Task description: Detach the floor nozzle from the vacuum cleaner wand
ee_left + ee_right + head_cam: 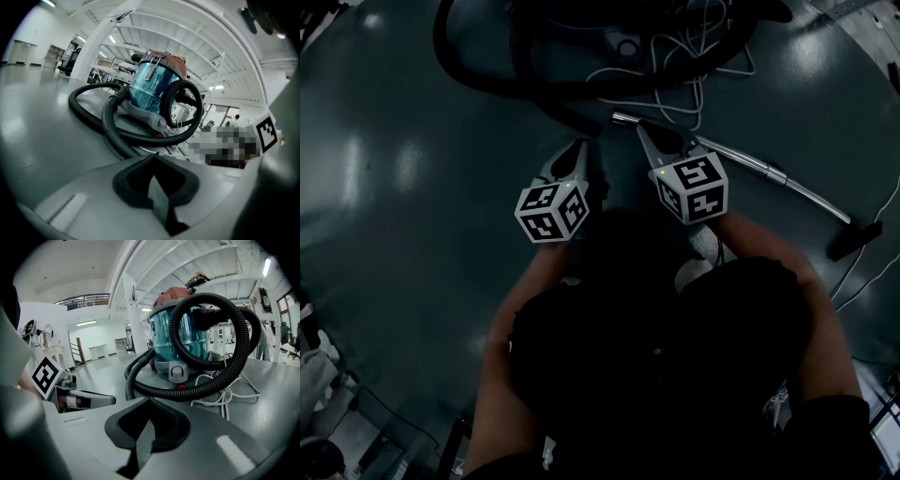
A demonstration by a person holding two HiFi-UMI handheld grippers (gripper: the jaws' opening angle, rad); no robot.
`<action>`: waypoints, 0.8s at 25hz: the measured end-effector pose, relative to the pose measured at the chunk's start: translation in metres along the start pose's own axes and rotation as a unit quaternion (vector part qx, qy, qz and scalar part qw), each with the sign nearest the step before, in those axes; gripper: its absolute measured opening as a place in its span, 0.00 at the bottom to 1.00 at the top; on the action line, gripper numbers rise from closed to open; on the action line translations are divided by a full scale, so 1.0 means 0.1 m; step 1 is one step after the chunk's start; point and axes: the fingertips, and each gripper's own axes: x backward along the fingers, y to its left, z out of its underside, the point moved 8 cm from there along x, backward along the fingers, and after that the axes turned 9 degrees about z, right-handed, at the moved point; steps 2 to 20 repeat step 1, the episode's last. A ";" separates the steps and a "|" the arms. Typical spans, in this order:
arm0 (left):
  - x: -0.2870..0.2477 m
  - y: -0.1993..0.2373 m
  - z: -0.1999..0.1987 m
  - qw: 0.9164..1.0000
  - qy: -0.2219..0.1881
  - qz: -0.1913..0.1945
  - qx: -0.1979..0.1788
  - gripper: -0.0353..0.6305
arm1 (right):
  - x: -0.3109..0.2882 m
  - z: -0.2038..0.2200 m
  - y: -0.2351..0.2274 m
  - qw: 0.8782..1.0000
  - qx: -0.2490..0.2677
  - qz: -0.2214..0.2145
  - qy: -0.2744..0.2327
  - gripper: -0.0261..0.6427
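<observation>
Left gripper (579, 146) and right gripper (643, 131) both pressed together, empty. Silver metal wand (769, 172) partly hidden by right gripper; black floor nozzle (855, 240) dim, right edge.

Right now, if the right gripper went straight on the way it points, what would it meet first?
Probably the black corrugated hose, looped just past the tips of the shut right gripper, with the teal canister behind it; depth is hard to judge.
</observation>
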 end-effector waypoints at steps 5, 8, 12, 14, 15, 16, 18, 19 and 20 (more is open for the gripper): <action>0.00 0.02 0.00 1.000 0.000 -0.001 0.001 0.07 | -0.01 -0.01 0.01 1.000 0.003 -0.001 -0.002 0.03; 0.00 0.02 0.00 1.000 0.000 -0.001 0.001 0.07 | -0.01 -0.01 0.01 1.000 0.003 -0.001 -0.002 0.03; 0.00 0.02 0.00 1.000 0.000 -0.001 0.001 0.07 | -0.01 -0.01 0.01 1.000 0.003 -0.001 -0.002 0.03; 0.00 0.02 0.00 1.000 0.000 -0.001 0.001 0.07 | -0.01 -0.01 0.01 1.000 0.003 -0.001 -0.002 0.03; 0.00 0.02 0.00 1.000 0.000 -0.001 0.001 0.07 | -0.01 -0.01 0.01 1.000 0.003 -0.001 -0.002 0.03; 0.00 0.02 0.00 1.000 0.000 -0.001 0.001 0.07 | -0.01 -0.01 0.01 1.000 0.003 -0.001 -0.002 0.03; 0.00 0.02 0.00 1.000 0.000 -0.001 0.001 0.07 | -0.01 -0.01 0.01 1.000 0.003 -0.001 -0.002 0.03; 0.00 0.02 0.00 1.000 0.000 -0.001 0.001 0.07 | -0.01 -0.01 0.01 1.000 0.003 -0.001 -0.002 0.03; 0.00 0.02 0.00 1.000 0.000 -0.001 0.001 0.07 | -0.01 -0.01 0.01 1.000 0.003 -0.001 -0.002 0.03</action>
